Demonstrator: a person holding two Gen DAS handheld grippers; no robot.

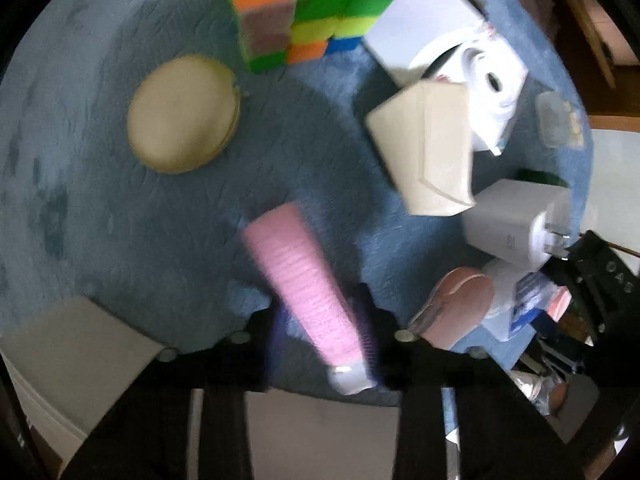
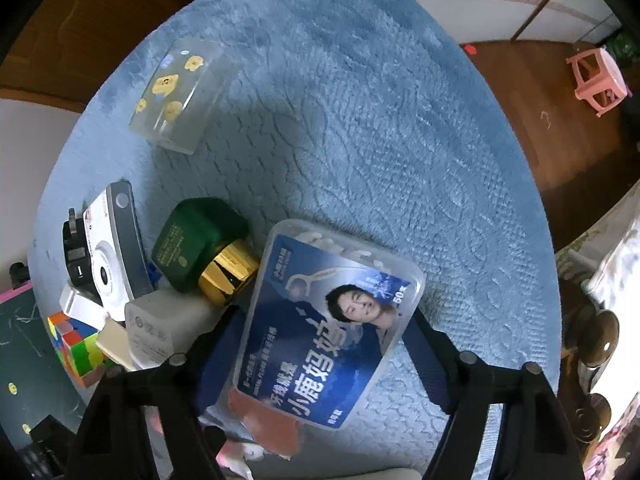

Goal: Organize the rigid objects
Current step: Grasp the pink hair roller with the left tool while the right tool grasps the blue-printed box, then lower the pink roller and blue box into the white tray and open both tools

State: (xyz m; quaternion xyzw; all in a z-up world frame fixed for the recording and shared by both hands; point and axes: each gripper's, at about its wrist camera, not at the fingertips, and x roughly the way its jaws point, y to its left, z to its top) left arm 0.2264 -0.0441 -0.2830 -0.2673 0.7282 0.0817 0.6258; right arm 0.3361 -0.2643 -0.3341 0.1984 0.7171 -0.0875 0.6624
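Note:
In the left wrist view a pink ribbed tube (image 1: 296, 264) with a white cap lies on the round blue mat (image 1: 100, 208). It runs between the fingers of my left gripper (image 1: 322, 306), which is shut on its cap end. In the right wrist view a clear plastic floss-pick box (image 2: 328, 320) with a blue label lies slanted on the mat. My right gripper (image 2: 326, 322) straddles it, one pad along its left edge and the other at its right corner. The same box (image 1: 524, 304) shows small at the right of the left wrist view.
A colour cube (image 1: 304, 12), a round beige case (image 1: 184, 114), a beige box (image 1: 428, 148), a white charger (image 1: 520, 224), a white camera (image 2: 108, 256), a green jar (image 2: 204, 244) with a gold lid and a clear flowered box (image 2: 184, 96) crowd the mat. A pink stool (image 2: 598, 80) stands on the floor.

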